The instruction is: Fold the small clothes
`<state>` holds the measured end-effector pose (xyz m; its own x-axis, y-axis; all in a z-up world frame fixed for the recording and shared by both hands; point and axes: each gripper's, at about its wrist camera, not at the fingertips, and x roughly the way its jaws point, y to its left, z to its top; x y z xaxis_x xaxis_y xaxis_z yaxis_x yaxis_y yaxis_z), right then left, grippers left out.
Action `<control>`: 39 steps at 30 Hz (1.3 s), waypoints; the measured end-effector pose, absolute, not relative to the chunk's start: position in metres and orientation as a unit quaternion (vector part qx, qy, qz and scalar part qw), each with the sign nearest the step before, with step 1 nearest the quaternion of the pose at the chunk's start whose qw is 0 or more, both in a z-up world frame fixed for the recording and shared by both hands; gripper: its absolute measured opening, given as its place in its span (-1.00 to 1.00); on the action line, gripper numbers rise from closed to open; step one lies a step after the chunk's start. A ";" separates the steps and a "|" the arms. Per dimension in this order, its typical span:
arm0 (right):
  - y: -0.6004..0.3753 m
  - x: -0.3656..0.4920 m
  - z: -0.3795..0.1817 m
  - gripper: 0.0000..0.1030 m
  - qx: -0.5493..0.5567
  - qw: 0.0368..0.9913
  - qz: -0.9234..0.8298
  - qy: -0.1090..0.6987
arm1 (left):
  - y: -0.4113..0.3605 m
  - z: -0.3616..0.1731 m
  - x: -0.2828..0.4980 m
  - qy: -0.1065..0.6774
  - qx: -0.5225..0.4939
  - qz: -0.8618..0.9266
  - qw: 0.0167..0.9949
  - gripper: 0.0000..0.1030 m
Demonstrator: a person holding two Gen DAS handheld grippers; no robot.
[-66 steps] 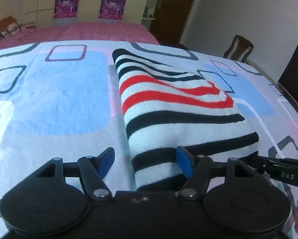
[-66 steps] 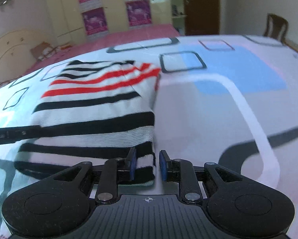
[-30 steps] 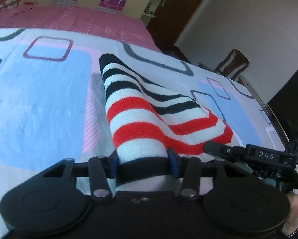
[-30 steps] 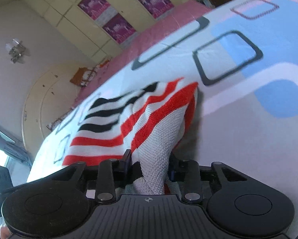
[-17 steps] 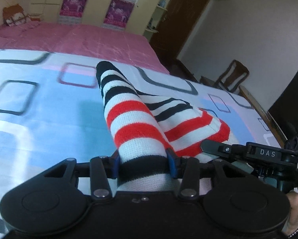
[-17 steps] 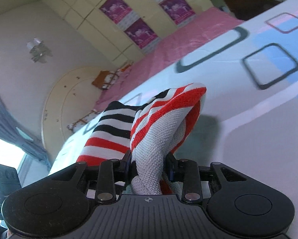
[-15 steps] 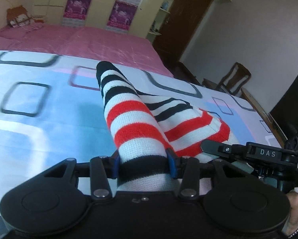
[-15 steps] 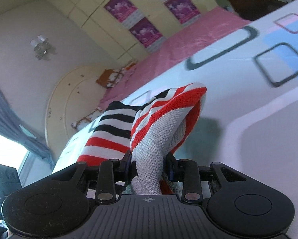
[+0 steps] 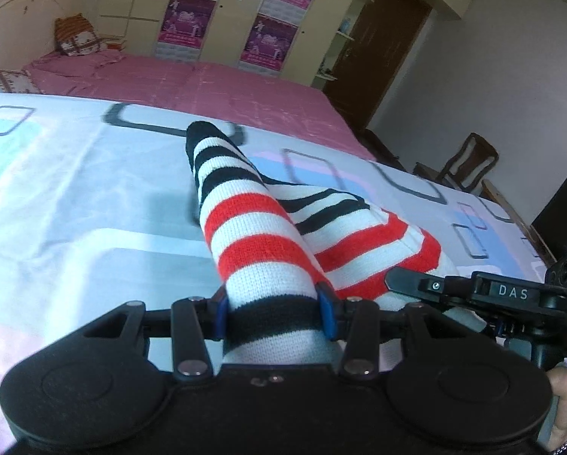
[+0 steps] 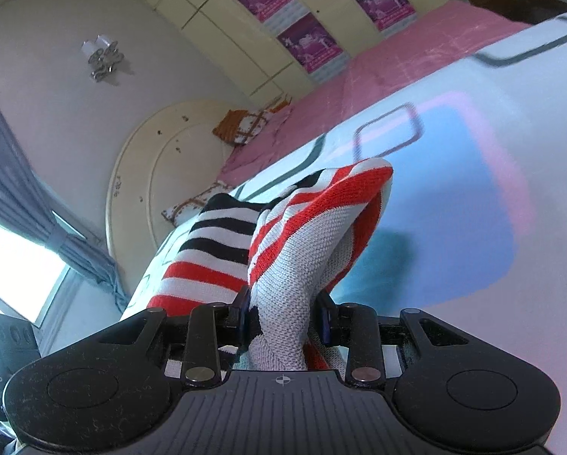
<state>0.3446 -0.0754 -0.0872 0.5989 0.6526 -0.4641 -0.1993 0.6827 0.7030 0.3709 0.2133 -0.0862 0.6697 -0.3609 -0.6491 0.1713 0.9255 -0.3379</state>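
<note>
A small knitted garment (image 9: 268, 227) with white, black and red stripes hangs lifted above the patterned bed sheet (image 9: 75, 197). My left gripper (image 9: 272, 311) is shut on its near black-striped edge. My right gripper (image 10: 283, 314) is shut on the other near corner, with the cloth (image 10: 306, 235) bunched up between its blue pads. The right gripper (image 9: 484, 292) shows at the right of the left wrist view, beside the garment. The far end of the garment still rests on the sheet.
The sheet (image 10: 454, 204) has blue, pink and grey rectangles. Beyond it lies a pink bed cover (image 9: 192, 83) with a cushion (image 9: 75, 38), wardrobes with purple posters (image 9: 272, 34), a brown door (image 9: 382, 60), a wooden chair (image 9: 469, 163) and a dark screen (image 9: 564, 204).
Both grippers closed on the near edge of the flat garment and lifted it off the sheet. Over the last half second they carried it further forward over the bed.
</note>
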 end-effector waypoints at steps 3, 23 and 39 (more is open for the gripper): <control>-0.046 0.349 -0.097 -0.35 0.304 0.838 0.254 0.376 | 0.237 -0.095 0.372 0.379 -0.124 -0.142 0.906 -0.16; -0.033 0.354 -0.121 -0.27 0.271 0.852 0.203 0.400 | 0.274 -0.127 0.371 0.382 -0.091 -0.113 0.913 0.24; 0.030 0.391 -0.099 -0.27 0.096 0.910 0.174 0.364 | 0.245 -0.122 0.412 0.346 -0.029 -0.052 0.936 0.08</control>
